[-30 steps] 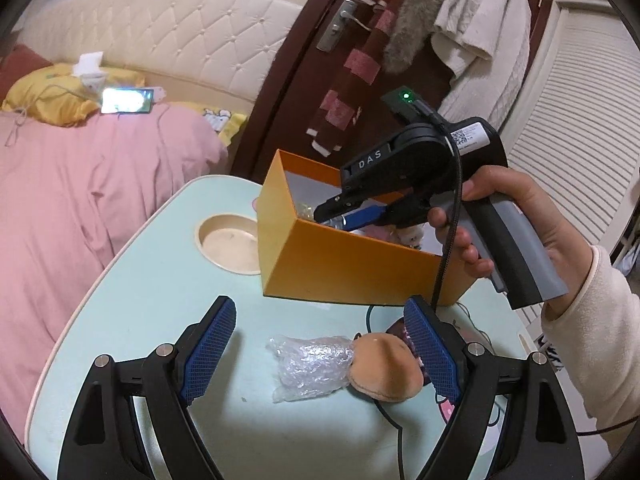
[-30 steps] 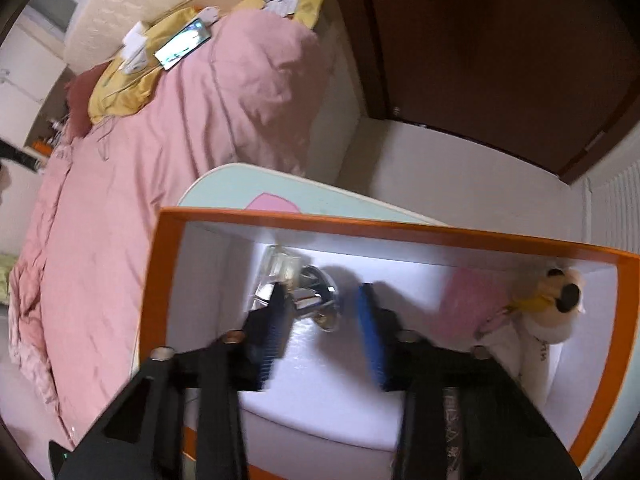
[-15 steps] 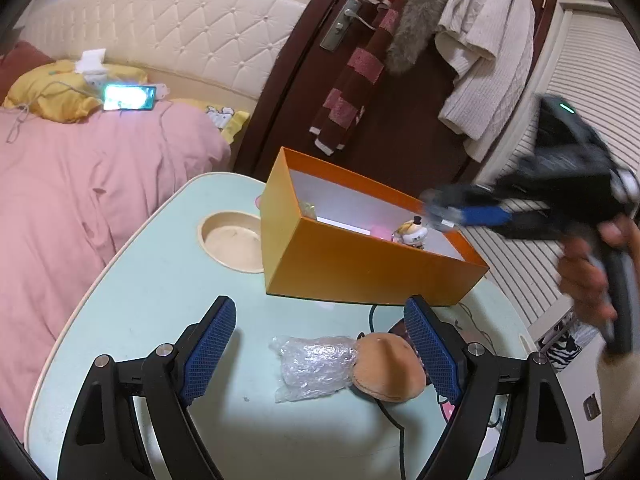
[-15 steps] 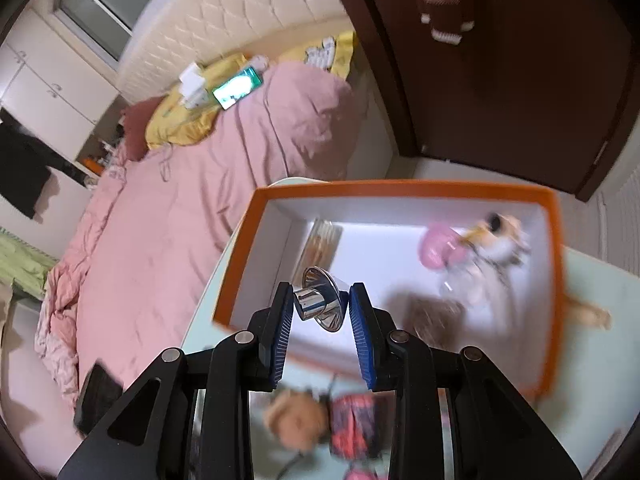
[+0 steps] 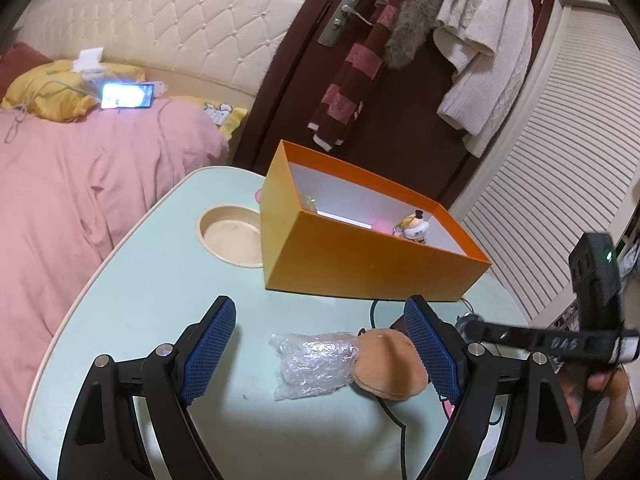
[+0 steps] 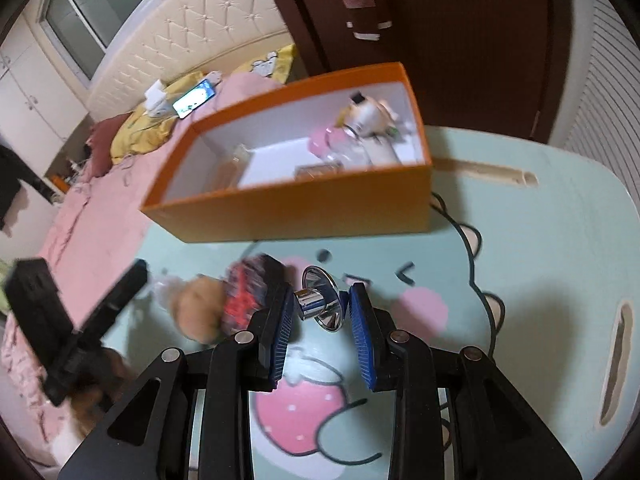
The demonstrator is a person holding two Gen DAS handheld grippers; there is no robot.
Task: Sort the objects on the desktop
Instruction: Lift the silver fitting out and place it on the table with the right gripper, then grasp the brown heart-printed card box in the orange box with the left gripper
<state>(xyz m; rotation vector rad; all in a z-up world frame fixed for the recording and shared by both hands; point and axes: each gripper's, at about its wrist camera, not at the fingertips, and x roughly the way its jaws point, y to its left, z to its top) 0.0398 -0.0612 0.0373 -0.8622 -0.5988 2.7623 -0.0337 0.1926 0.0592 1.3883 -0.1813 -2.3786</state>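
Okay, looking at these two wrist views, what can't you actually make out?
- Dark red item: motion-blurred in right wrist view; behind left tongs' finger in left view.
- Orange box contents: near wall hides most, left view.
- Right tongs shut on shiny metal piece; identity unclear.

Bare table (image 5: 152, 300) left of orange box (image 5: 360, 272), plush toy (image 5: 388, 364) and cable (image 6: 476, 248) crowding near side

Both claws, left claw (image 5: 320, 350) and right claw (image 6: 319, 320), have black frames, blue ribbed pads and silver screws.
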